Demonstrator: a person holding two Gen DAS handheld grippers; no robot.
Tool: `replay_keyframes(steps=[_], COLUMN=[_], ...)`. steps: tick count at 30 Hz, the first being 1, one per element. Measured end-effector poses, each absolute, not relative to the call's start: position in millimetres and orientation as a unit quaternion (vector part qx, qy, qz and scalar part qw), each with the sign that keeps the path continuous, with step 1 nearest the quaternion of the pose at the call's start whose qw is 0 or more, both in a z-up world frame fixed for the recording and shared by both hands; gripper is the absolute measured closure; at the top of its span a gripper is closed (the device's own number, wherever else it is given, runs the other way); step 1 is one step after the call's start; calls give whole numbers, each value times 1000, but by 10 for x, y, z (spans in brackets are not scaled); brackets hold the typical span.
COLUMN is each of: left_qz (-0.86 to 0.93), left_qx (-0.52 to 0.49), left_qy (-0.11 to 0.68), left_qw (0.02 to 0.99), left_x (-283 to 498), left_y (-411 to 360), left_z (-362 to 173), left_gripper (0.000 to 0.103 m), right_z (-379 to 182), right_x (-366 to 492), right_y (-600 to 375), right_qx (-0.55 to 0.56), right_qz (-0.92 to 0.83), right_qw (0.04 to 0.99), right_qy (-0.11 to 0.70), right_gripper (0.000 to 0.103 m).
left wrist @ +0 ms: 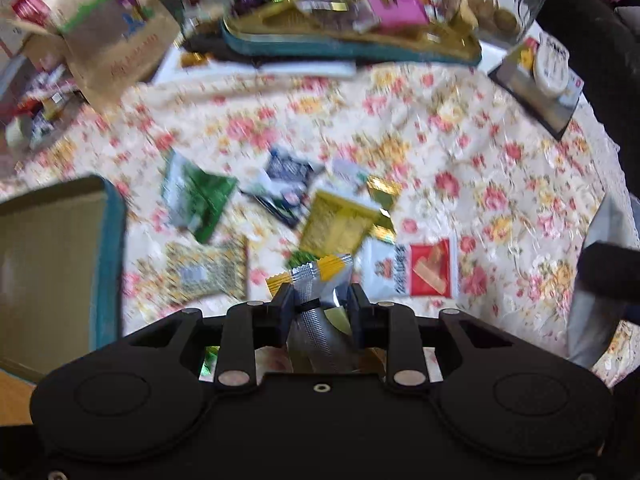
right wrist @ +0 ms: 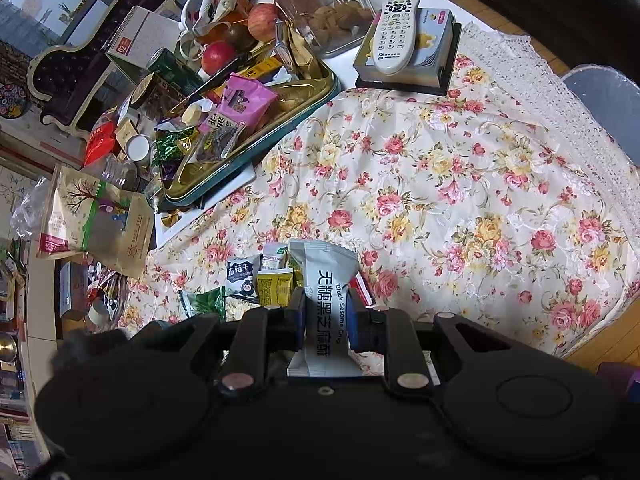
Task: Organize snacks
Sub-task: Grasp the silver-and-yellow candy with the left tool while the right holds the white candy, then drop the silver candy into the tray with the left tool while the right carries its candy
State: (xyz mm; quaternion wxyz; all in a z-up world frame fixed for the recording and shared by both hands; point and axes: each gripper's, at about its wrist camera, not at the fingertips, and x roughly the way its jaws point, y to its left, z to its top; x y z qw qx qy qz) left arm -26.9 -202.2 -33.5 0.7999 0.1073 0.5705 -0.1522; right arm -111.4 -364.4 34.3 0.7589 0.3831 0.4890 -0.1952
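In the left wrist view my left gripper (left wrist: 320, 300) is shut on a silver-and-yellow snack packet (left wrist: 316, 276), lifted above the floral tablecloth (left wrist: 460, 148). Under it lie several loose snacks: a green packet (left wrist: 200, 196), a dark blue one (left wrist: 288, 176), a yellow one (left wrist: 340, 220) and a red-and-white one (left wrist: 416, 272). A teal-rimmed tin (left wrist: 108, 256) sits at the left. My right gripper (right wrist: 326, 304) is shut on a grey-white sesame crisp packet (right wrist: 324, 264), held upright over the same pile. A teal-and-gold tray (right wrist: 256, 148) full of snacks stands at the back.
Behind the tray stand a glass jar of biscuits (right wrist: 320, 4), apples (right wrist: 218, 56) and a brown paper bag (right wrist: 96, 220). A remote control (right wrist: 396, 32) rests on a box at the back right. The cloth's lace edge (right wrist: 560, 92) marks the table's right side.
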Motion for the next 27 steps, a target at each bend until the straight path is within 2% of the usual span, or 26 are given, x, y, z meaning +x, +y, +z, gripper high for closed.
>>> replay_keyframes(steps=[6,16,22,27], left_qz=[-131,-38,23,61], left_qx=[102,103,131,105], left_qy=[526,503,493,502], left_qw=[834,857,860,856], left_x=[-52,420,661,765], left_y=[-1625,-624,-33,426], left_z=[4,362,471,367], left_gripper=[66,66,66,66], right_z=[309,286,230,181], right_x=[-1017,-702,-405,-191], right_y=[-3540,-3143,-2668,-2163], right_qx=[370,337,303,259], right_qz=[-195,-172,-142,-106], right_qw=[755,760,765,776], right_qy=[505,528,550,565], right_gripper=[81,81,81,81])
